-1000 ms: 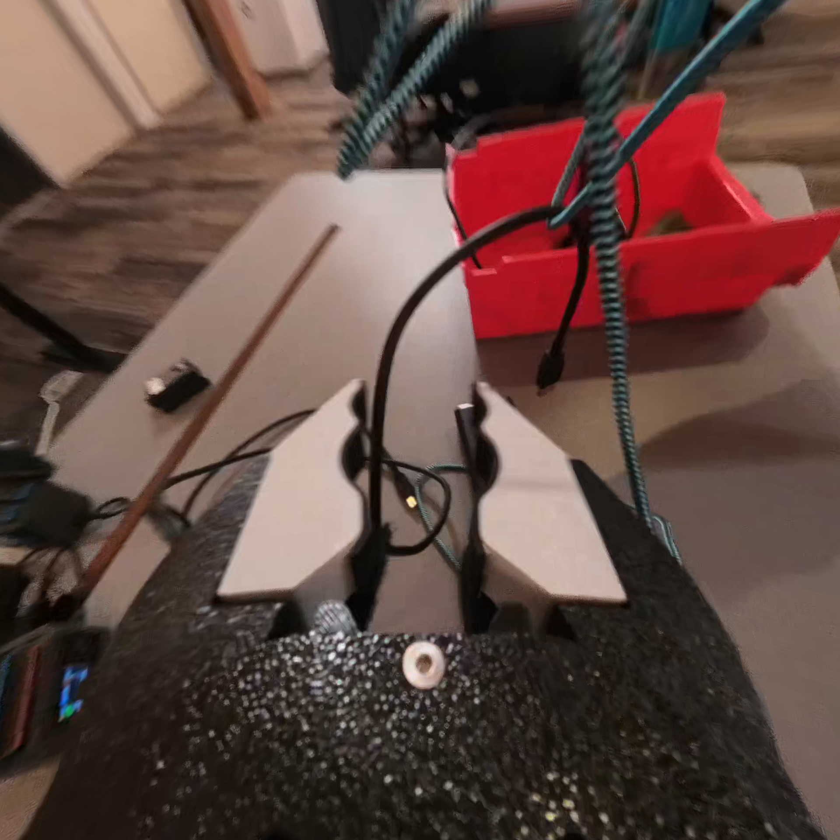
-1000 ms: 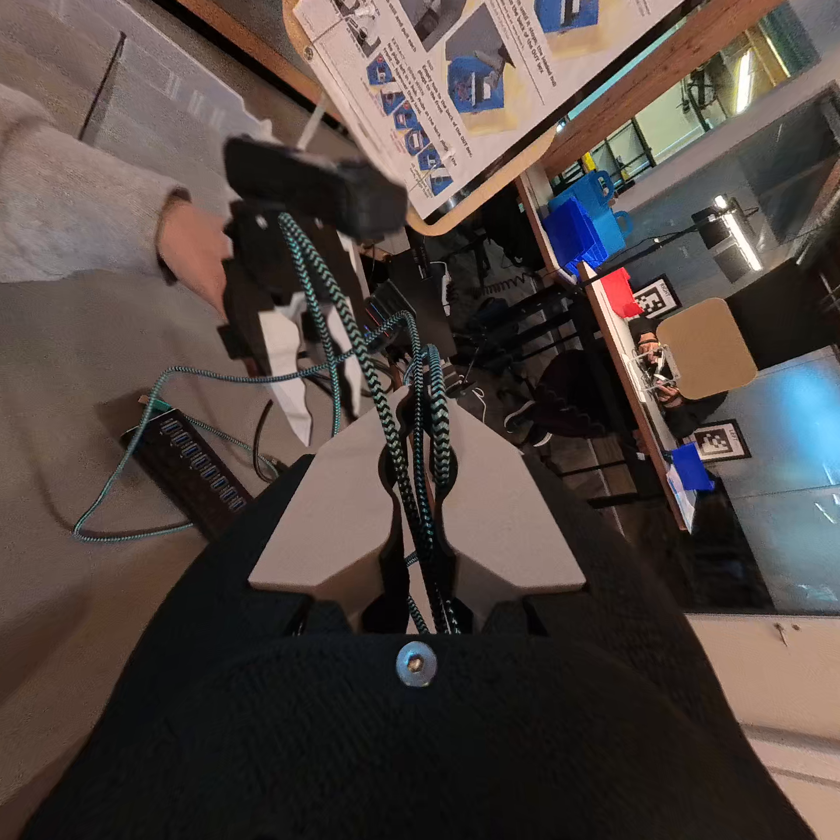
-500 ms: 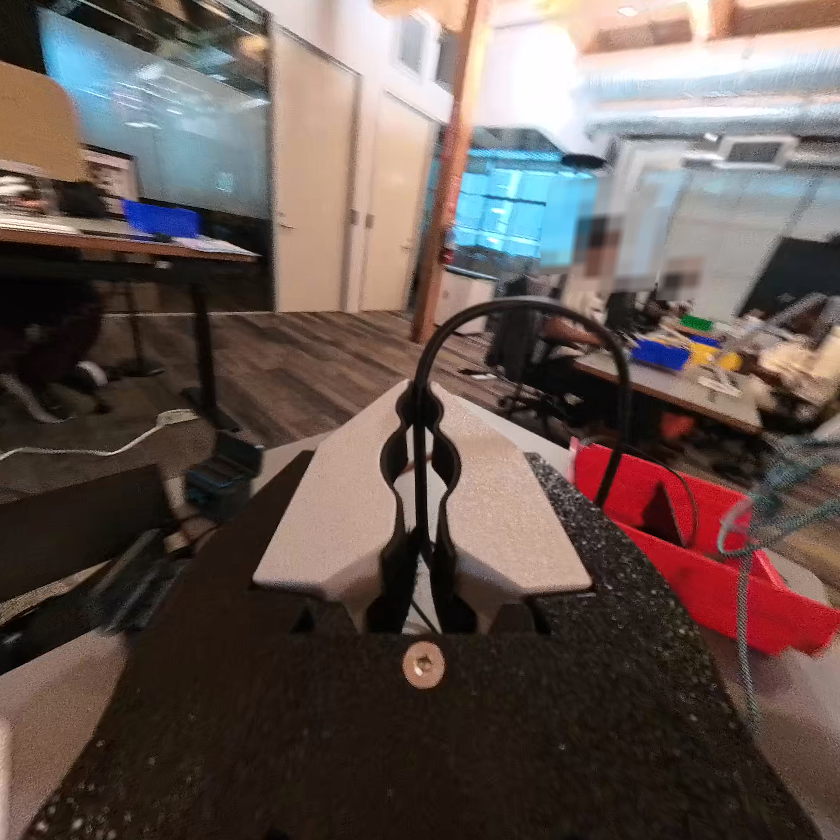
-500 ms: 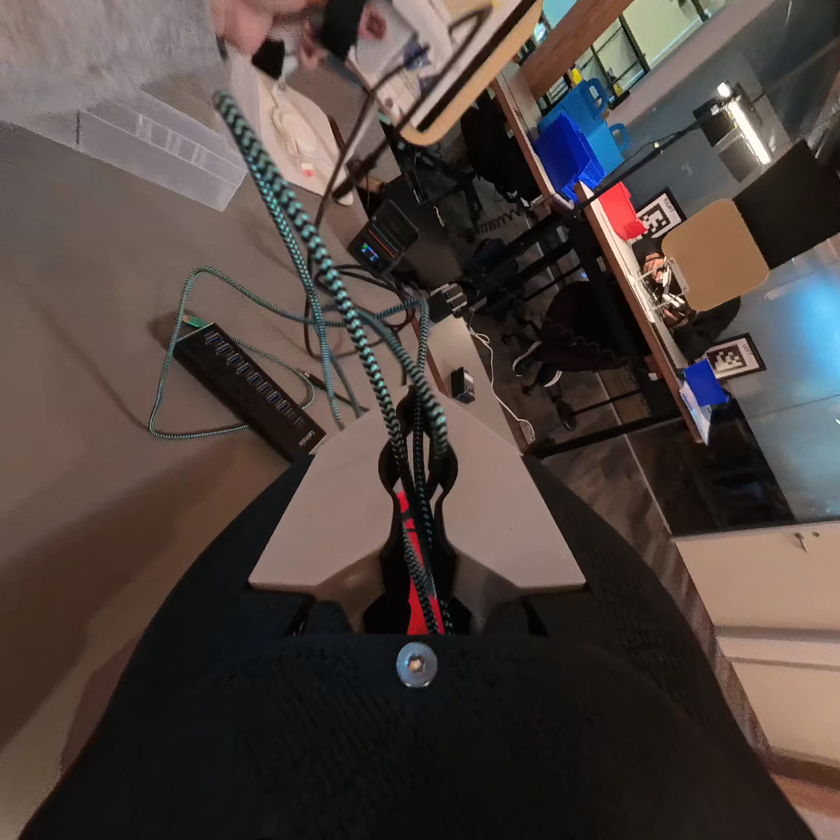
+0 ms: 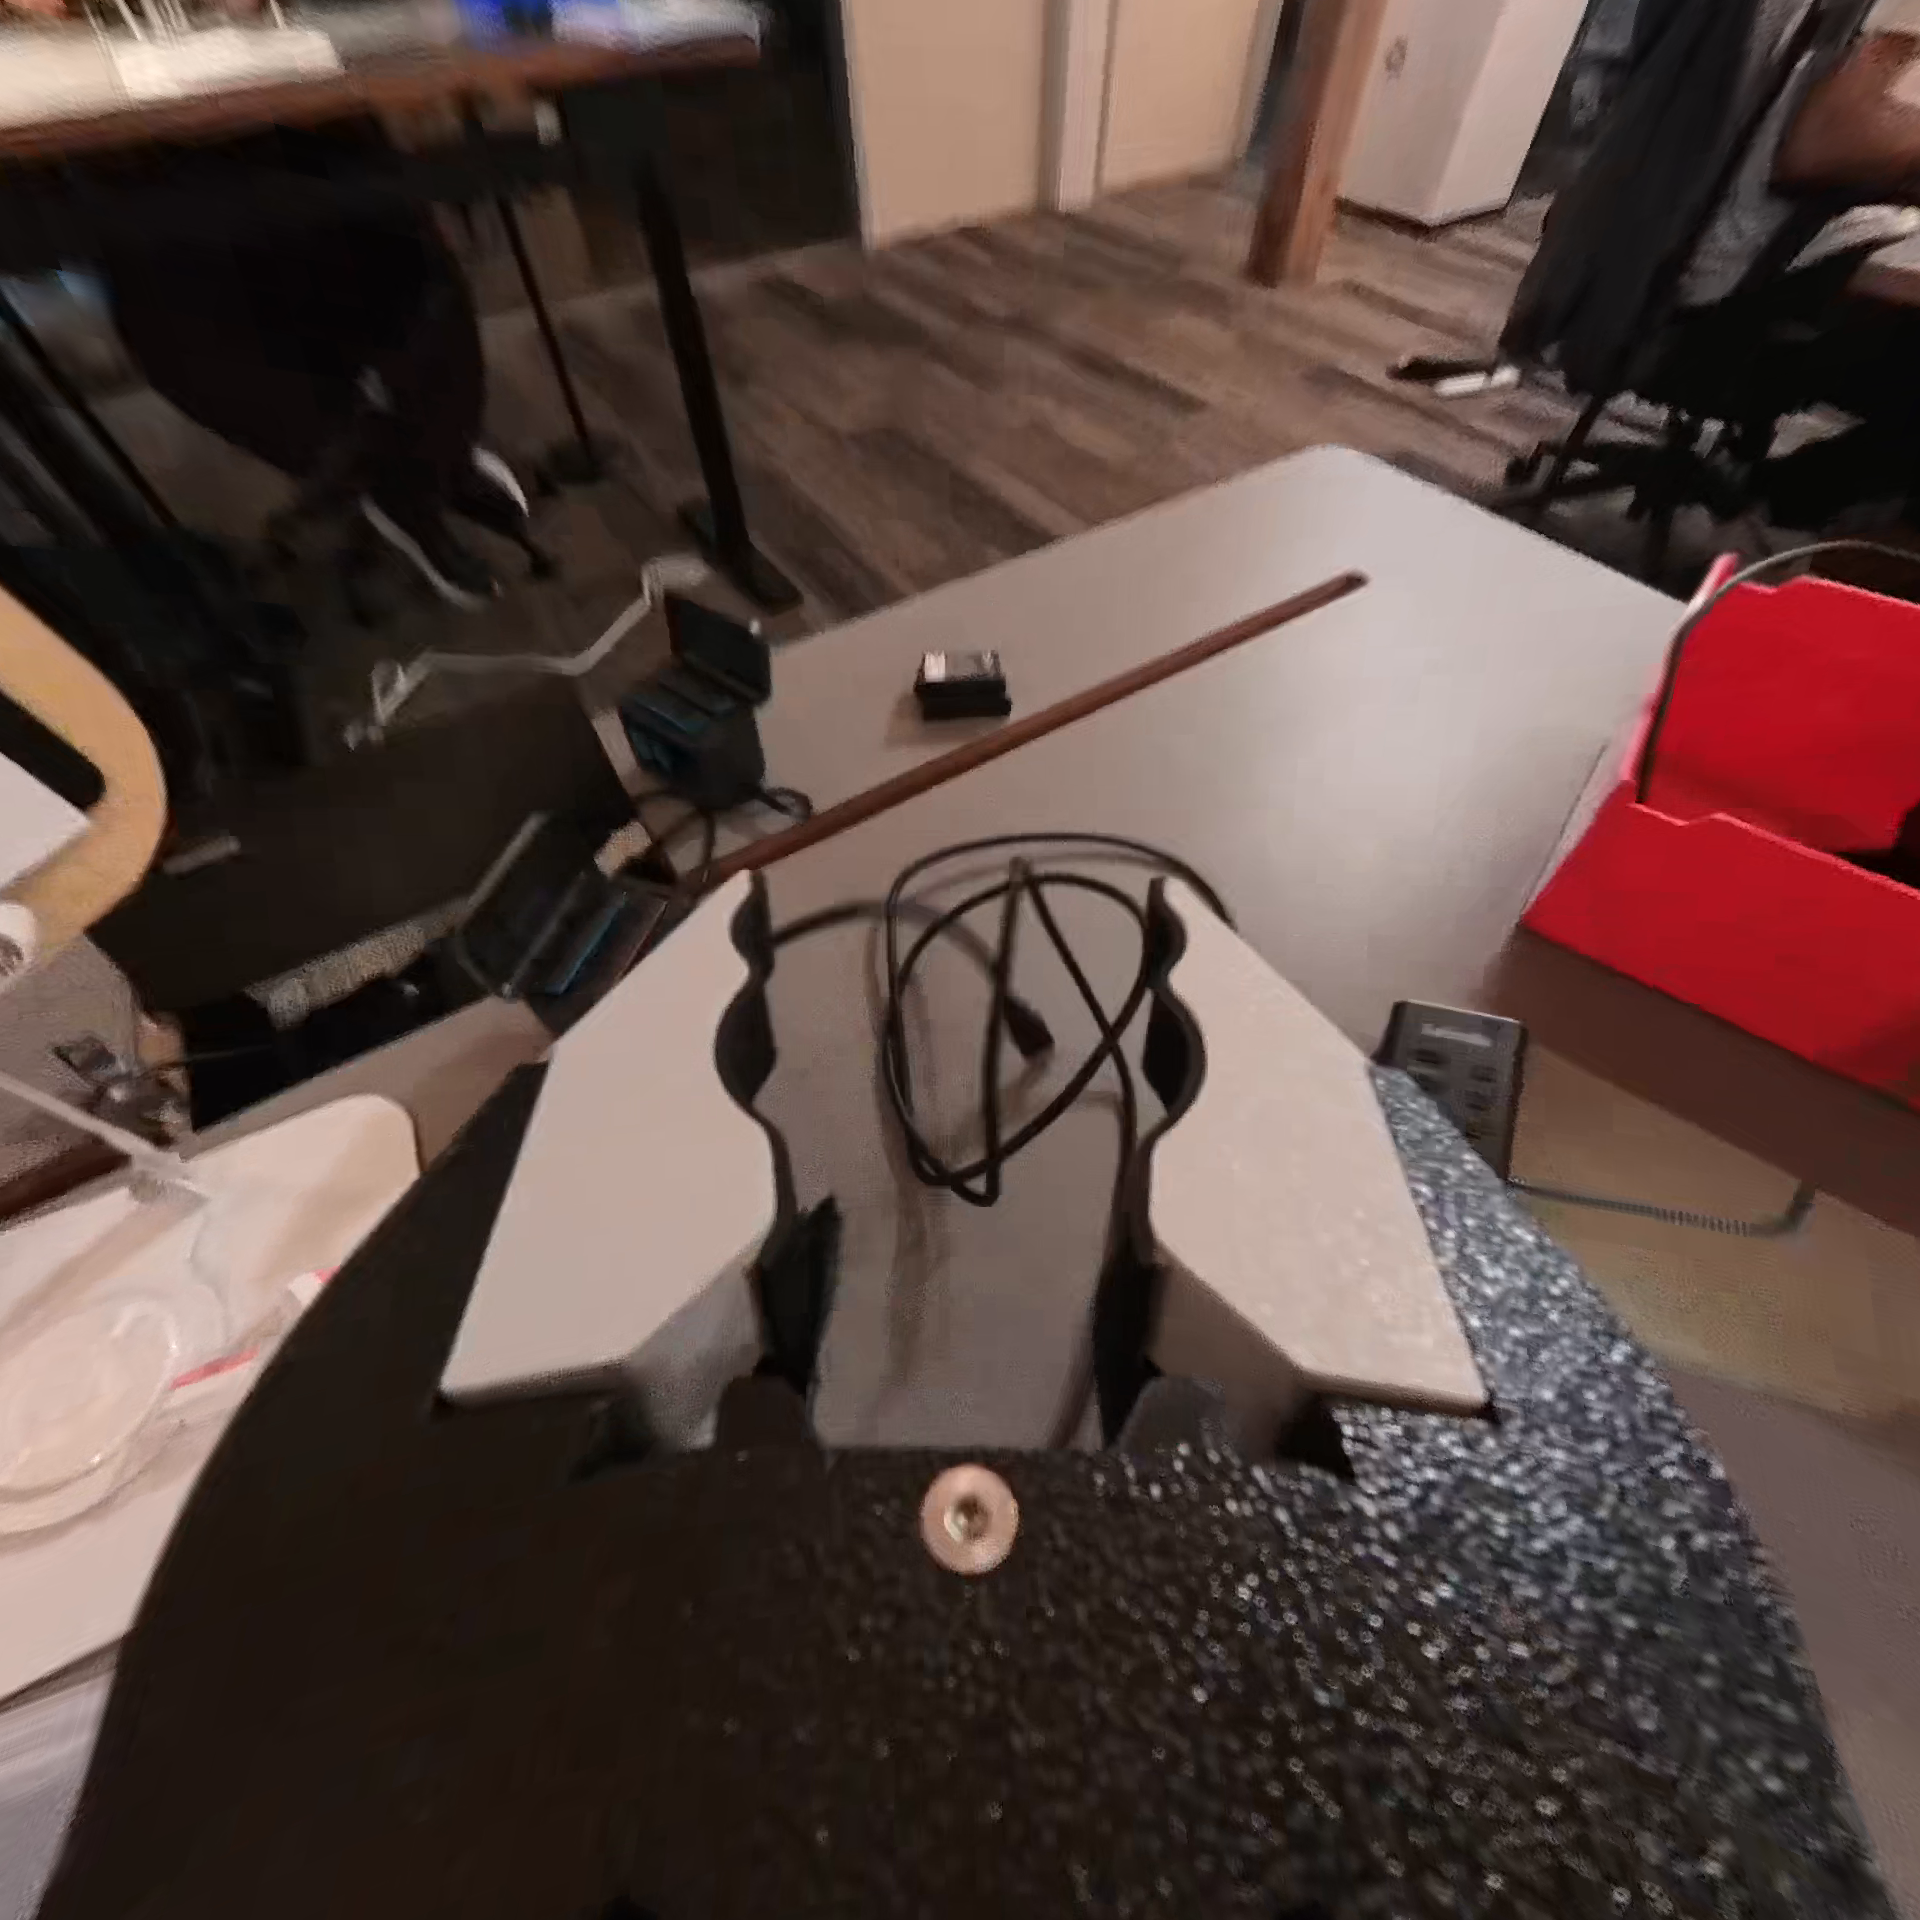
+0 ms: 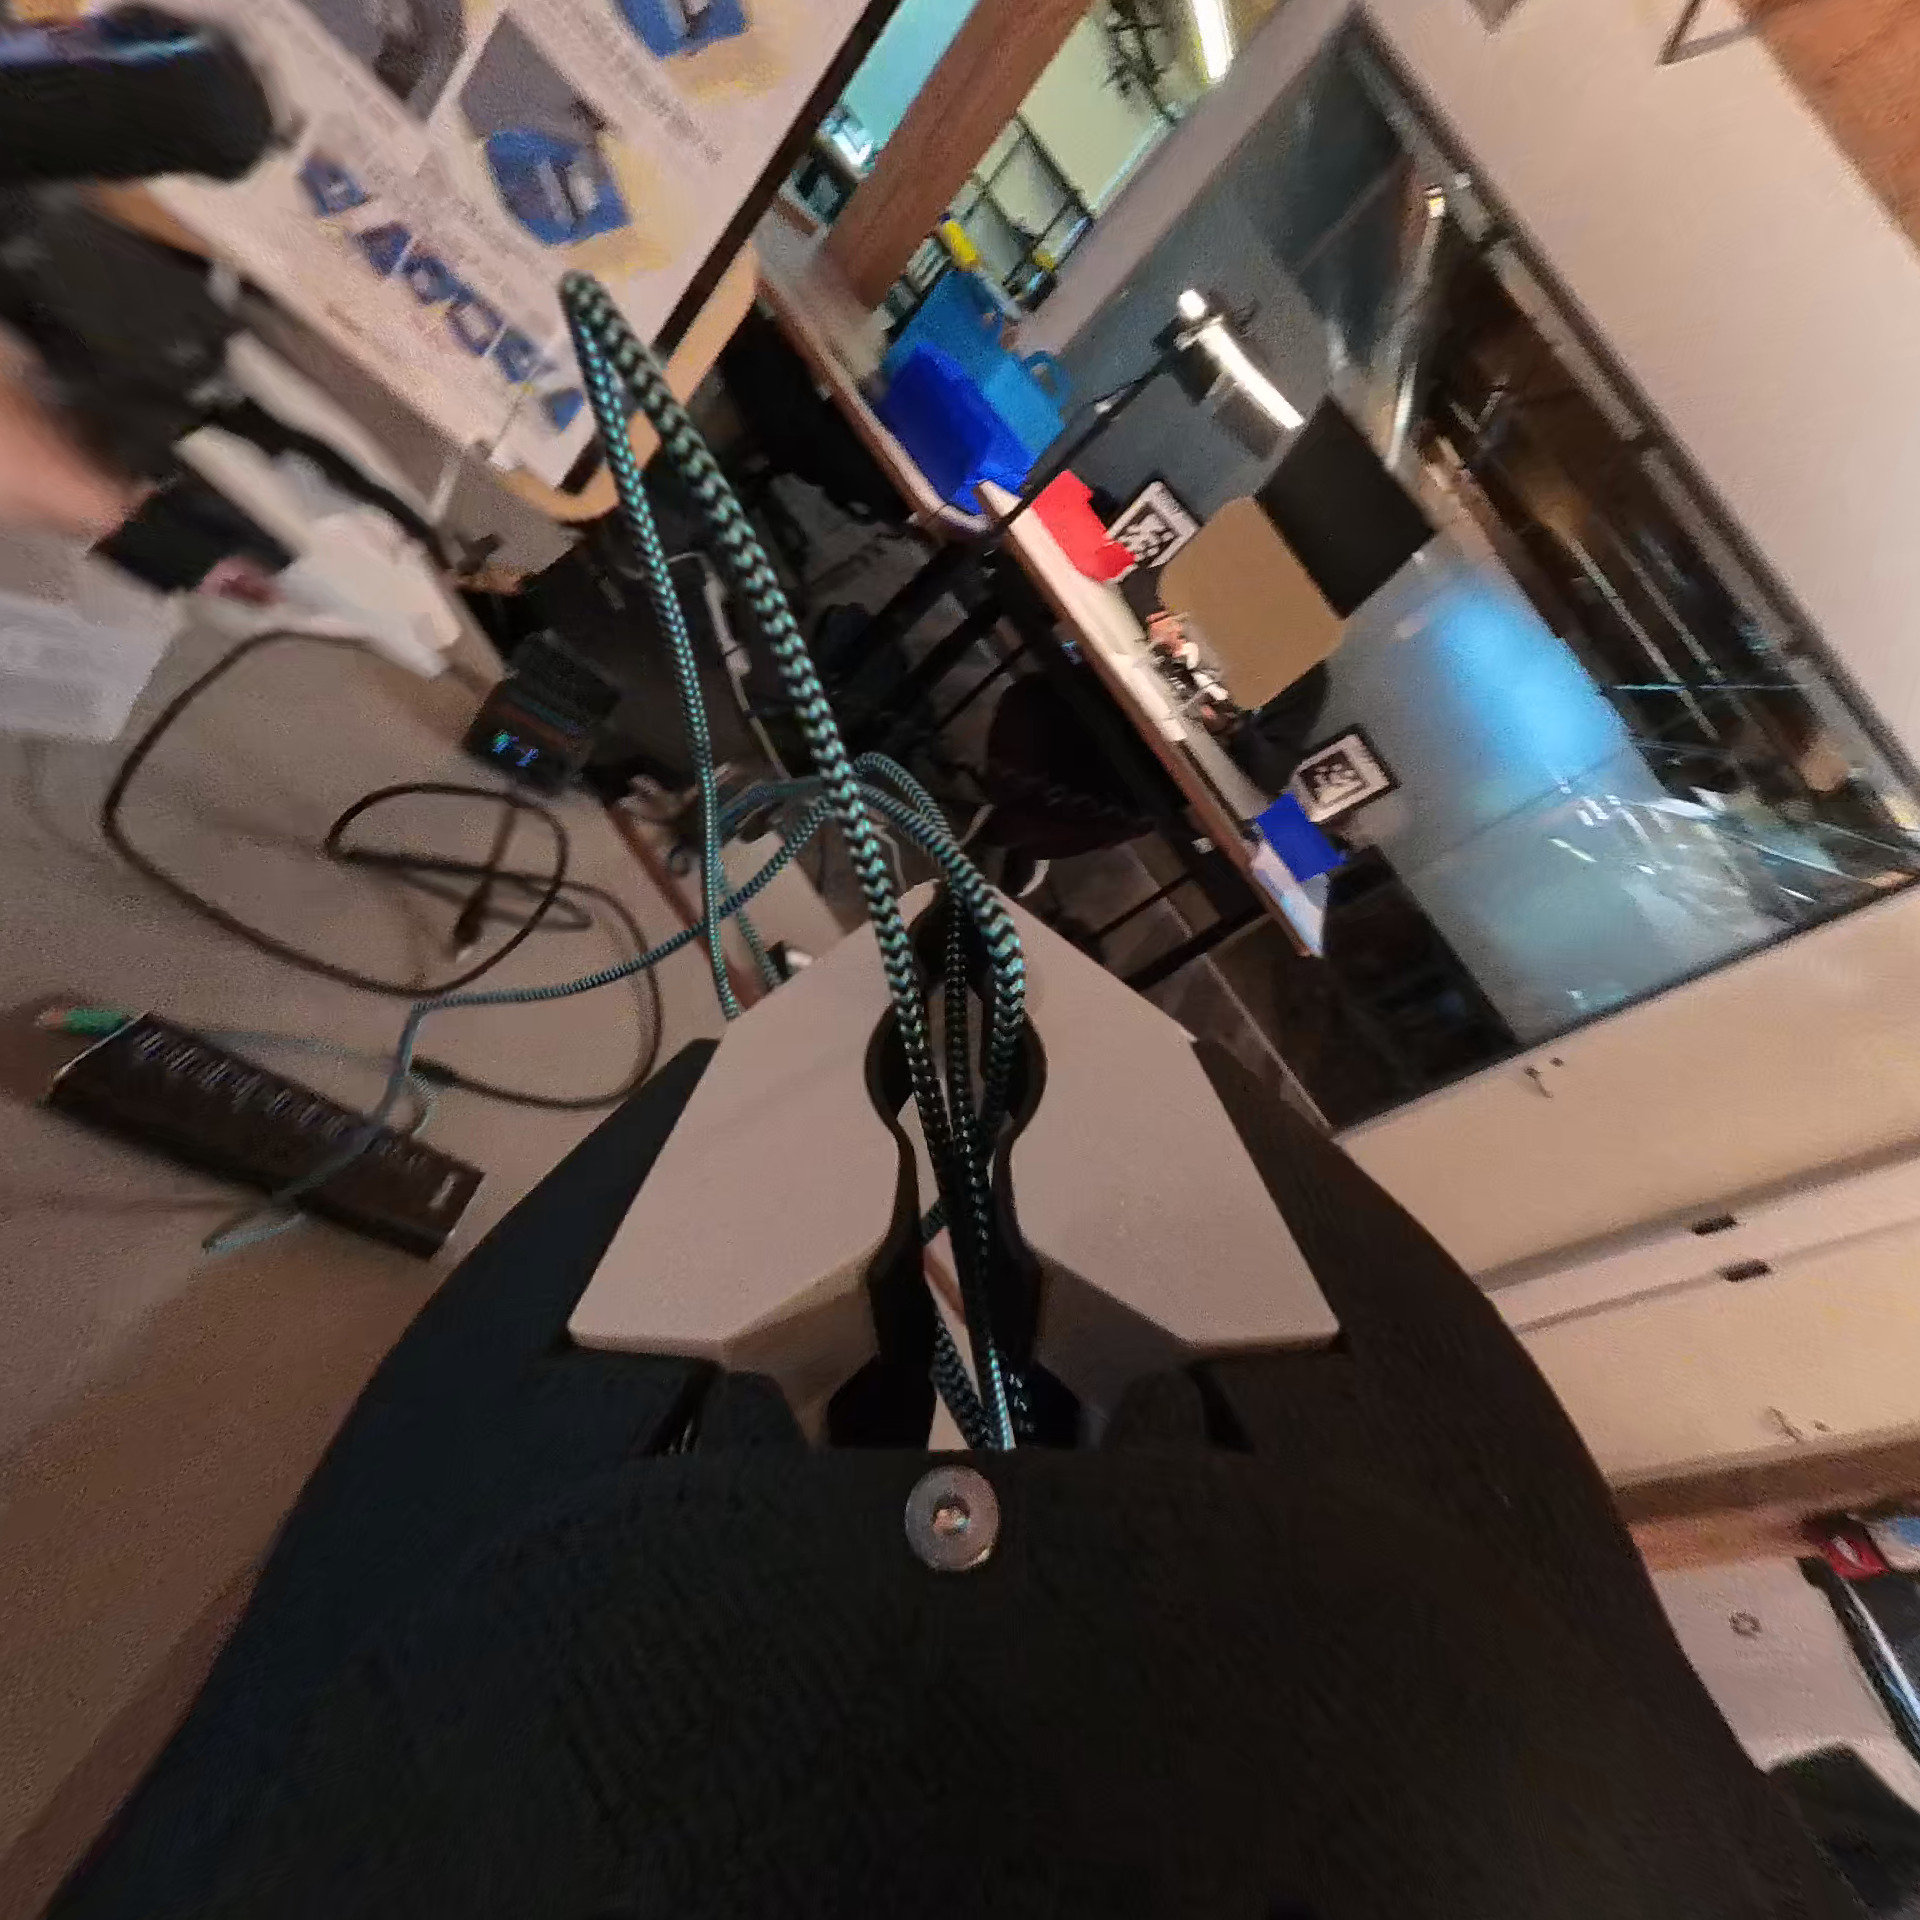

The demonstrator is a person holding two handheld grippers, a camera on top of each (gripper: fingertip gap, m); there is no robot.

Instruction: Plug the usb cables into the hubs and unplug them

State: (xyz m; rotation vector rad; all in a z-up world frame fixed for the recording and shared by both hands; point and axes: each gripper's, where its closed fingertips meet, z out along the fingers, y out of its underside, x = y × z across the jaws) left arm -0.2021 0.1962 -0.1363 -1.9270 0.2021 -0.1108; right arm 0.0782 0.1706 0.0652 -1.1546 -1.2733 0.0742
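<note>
Left tongs (image 5: 956,1049) stand wide apart with nothing between them, hanging over a loose black cable (image 5: 997,997) that lies in a tangle on the grey tabletop (image 5: 1351,790). One plug end of that cable is bare on the surface, in no socket. Over on the other side, the right tongs (image 6: 956,1049) are pinched narrow on a bundle of teal braided cable (image 6: 748,644), several strands running through the grip and looping up high above the tabletop.

The long black hub (image 6: 260,1132) sits flat, well off from the right tongs; a thin teal lead trails across it, though whether it's seated in a port I can't tell through the blur. A second, smaller dark hub (image 5: 1455,1070) sits just beside the left tongs, near the red bin (image 5: 1714,904), with a lead trailing out behind it.

My read: the black cable counts as out and set down, the braided bundle is lifted clear, so this looks like unplugging or gathering. What's left, as I judge it, is sorting that braided bundle and freeing any lead in the long hub
</note>
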